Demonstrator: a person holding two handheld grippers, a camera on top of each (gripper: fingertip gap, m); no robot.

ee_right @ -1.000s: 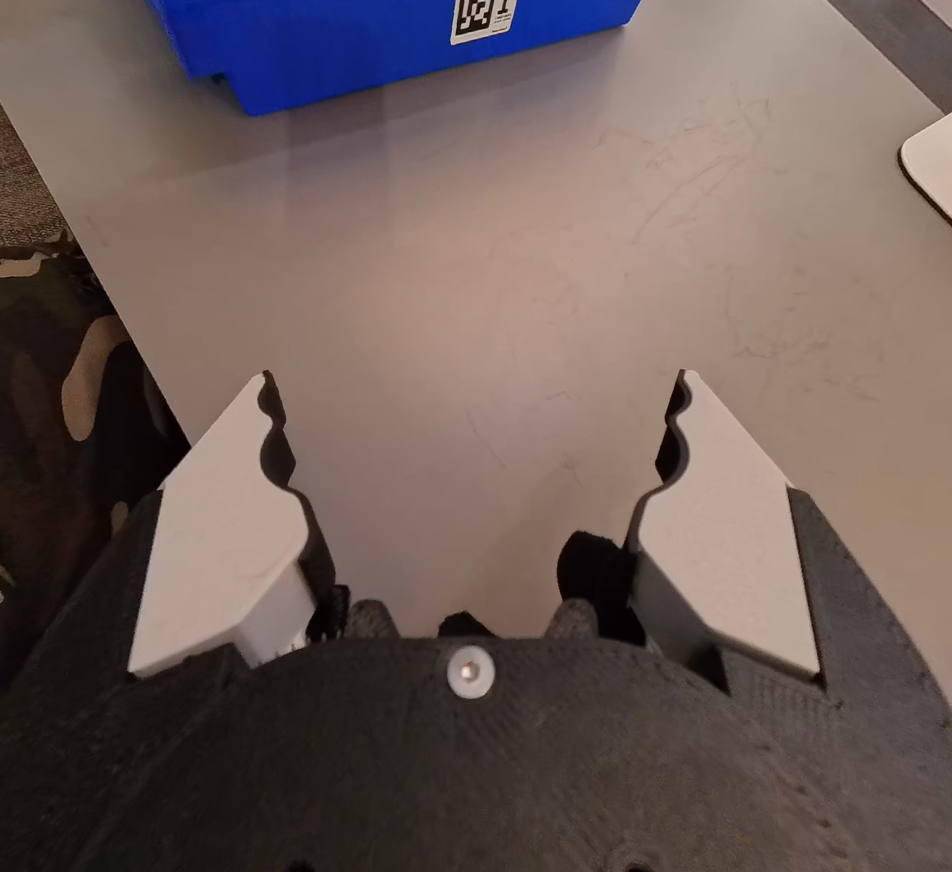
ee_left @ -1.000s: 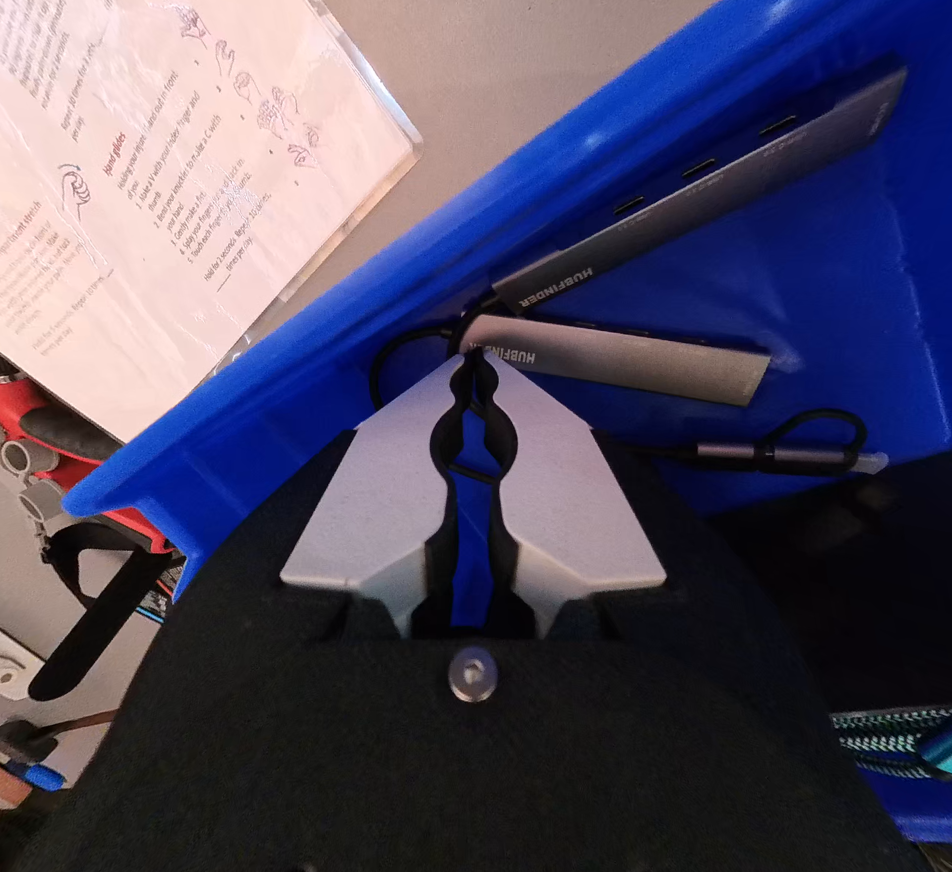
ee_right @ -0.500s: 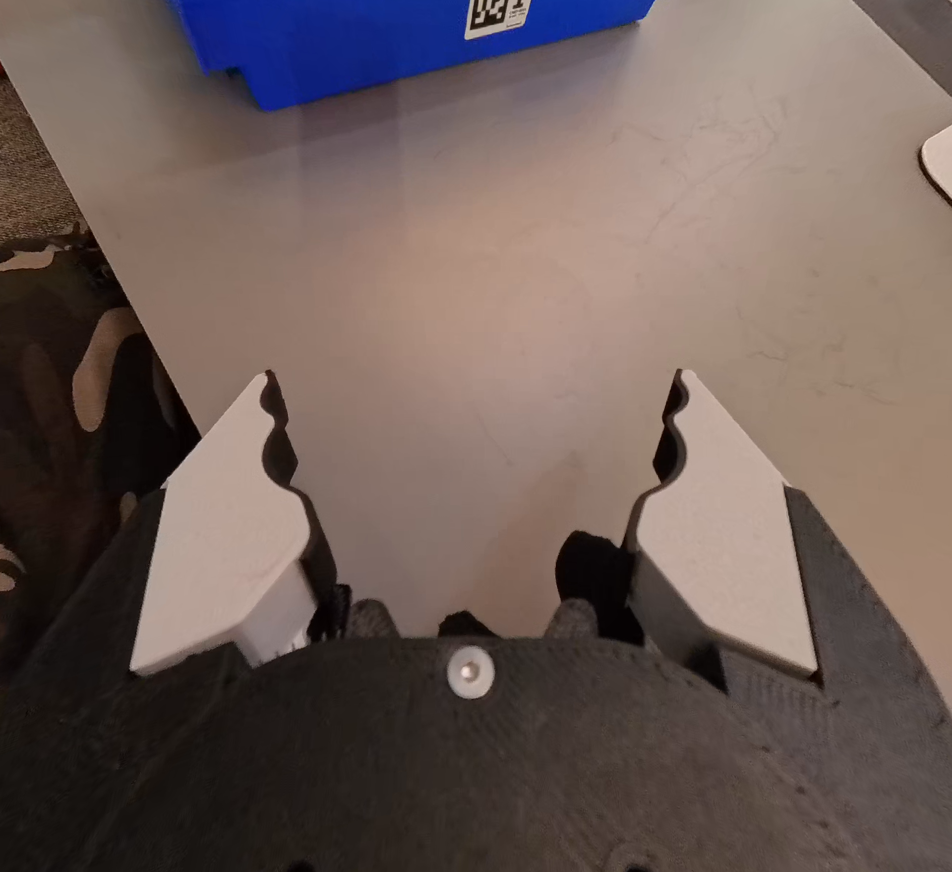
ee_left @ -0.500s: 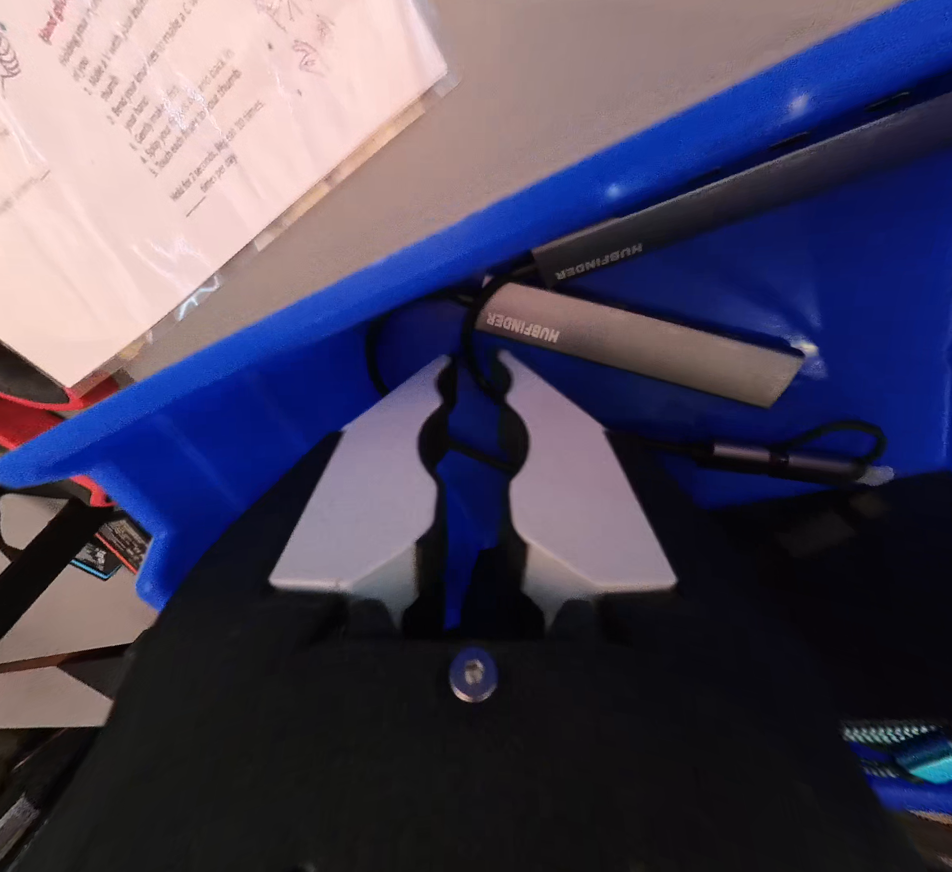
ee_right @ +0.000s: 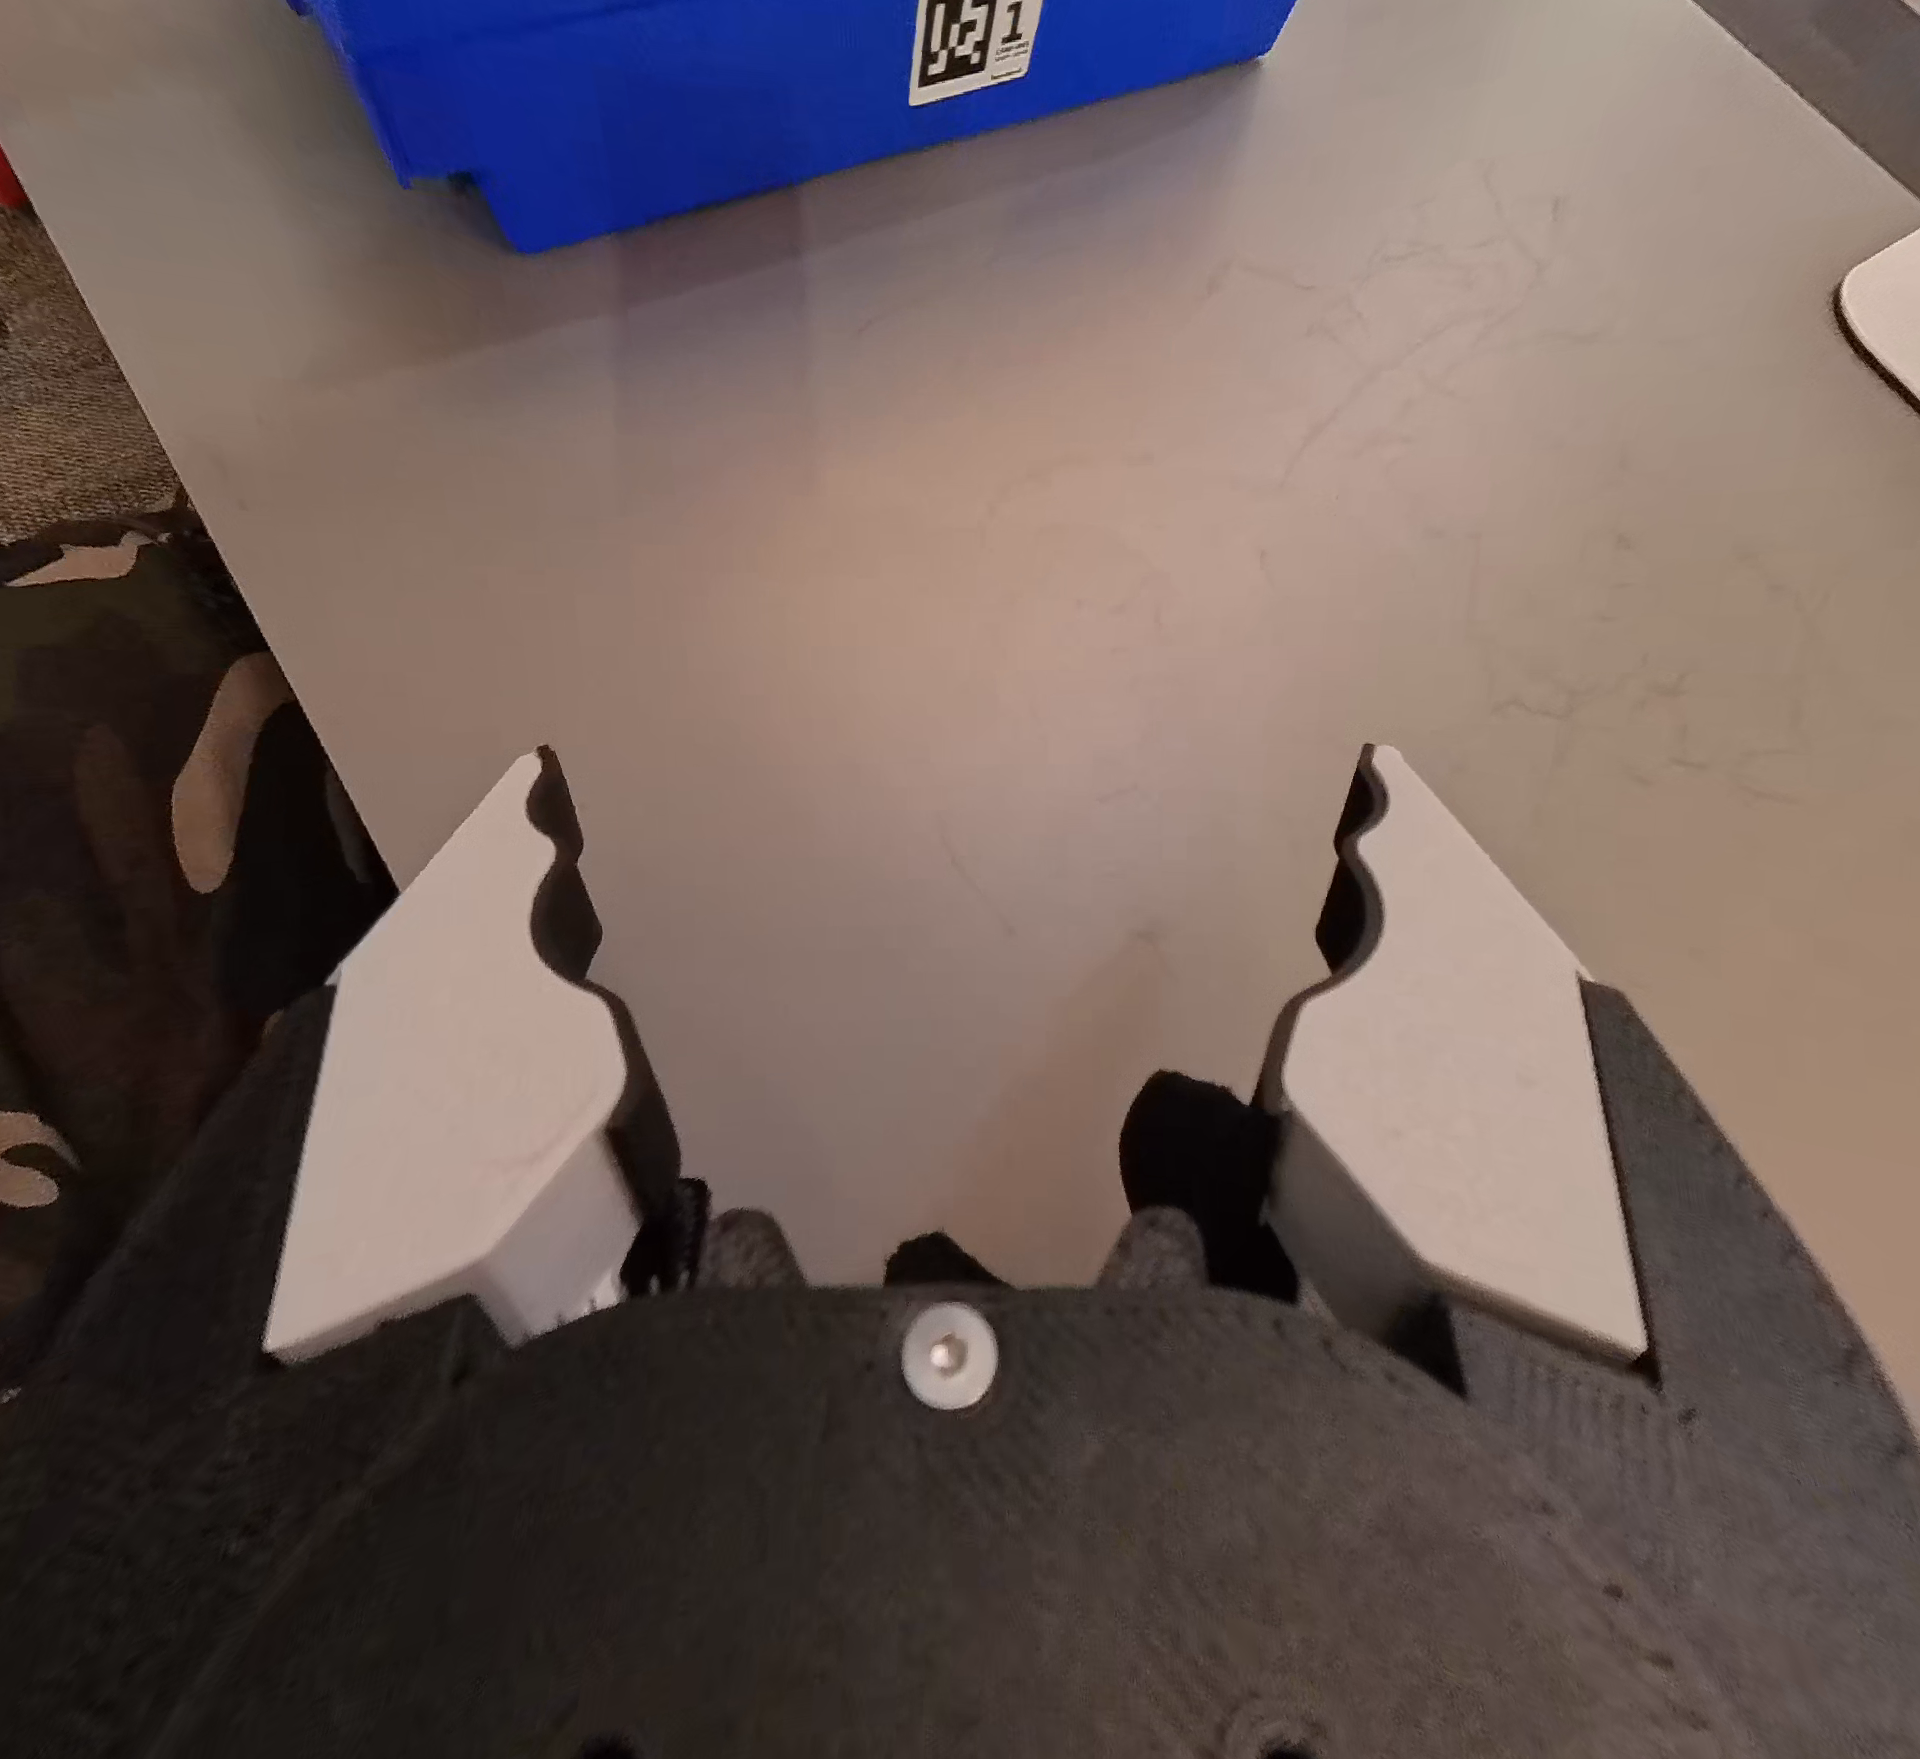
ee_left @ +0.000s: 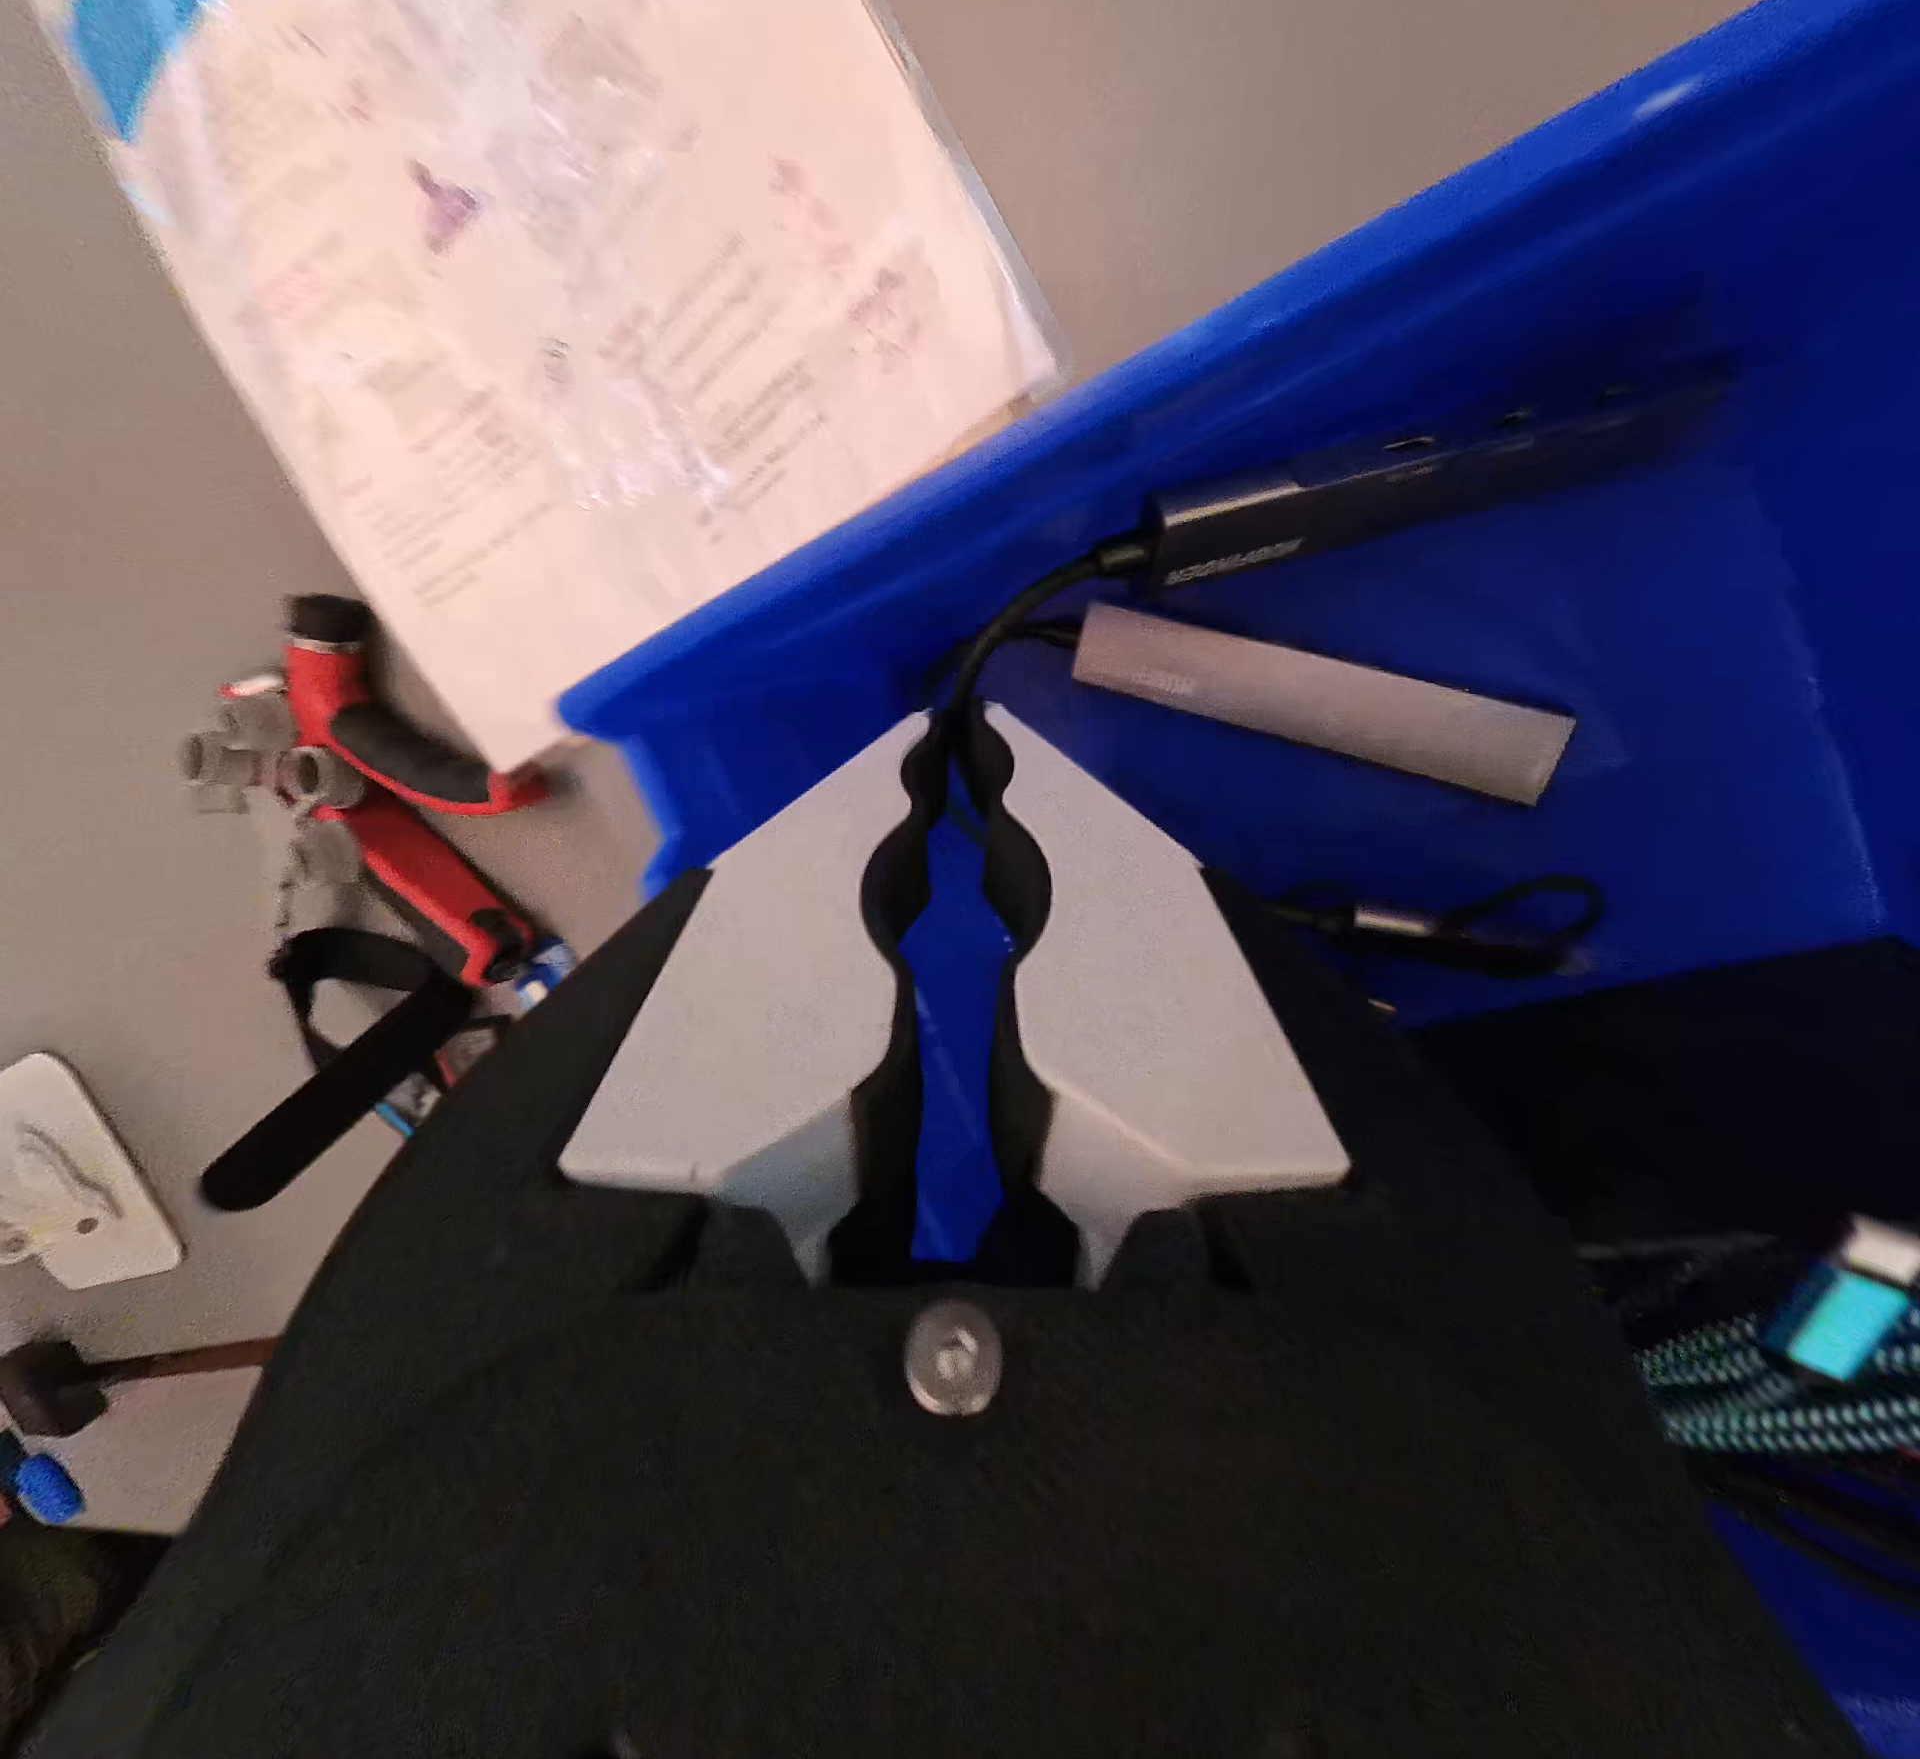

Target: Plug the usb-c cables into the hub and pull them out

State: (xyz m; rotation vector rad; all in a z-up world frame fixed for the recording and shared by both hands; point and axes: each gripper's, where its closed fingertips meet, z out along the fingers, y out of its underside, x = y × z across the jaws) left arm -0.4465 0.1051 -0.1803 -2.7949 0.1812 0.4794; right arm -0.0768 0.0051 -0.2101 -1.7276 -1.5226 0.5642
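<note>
In the left wrist view, the left gripper (ee_left: 956,733) has its jaws pinched on a thin black hub cable (ee_left: 1013,618) at their tips, inside the blue bin (ee_left: 1351,338); two grey USB hubs (ee_left: 1320,712) lie just beyond and to the right of the jaws, and a braided teal cable (ee_left: 1756,1387) sits at lower right. In the right wrist view, the right gripper (ee_right: 956,753) holds its jaws spread wide with nothing between them above the grey table (ee_right: 987,514), the blue bin (ee_right: 727,26) well ahead of them.

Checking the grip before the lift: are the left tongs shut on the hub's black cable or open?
Shut on it. The left tongs meet at their tips with the black cable pinched between them inside the blue bin.
</note>
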